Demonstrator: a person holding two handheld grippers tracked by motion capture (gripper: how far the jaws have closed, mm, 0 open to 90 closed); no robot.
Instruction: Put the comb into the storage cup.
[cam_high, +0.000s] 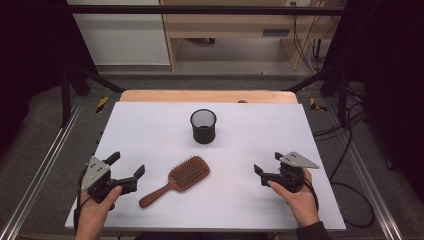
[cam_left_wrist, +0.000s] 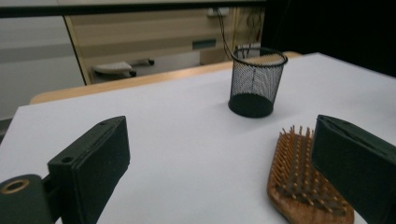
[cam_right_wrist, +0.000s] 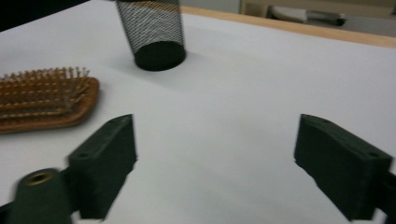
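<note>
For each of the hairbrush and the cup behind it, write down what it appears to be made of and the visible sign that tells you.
Hairbrush: looks like wood with a smooth reddish-brown finish; the handle and paddle share that warm colour. The pins' material cannot be told.
Cup: looks like black wire mesh, probably metal with a matt coating; the table shows through its fine grid wall, and it has a solid dark base.

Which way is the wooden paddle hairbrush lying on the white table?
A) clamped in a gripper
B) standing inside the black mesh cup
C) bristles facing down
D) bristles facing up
D: the wooden paddle hairbrush lies flat on the white table, its bristles pointing up.
</note>
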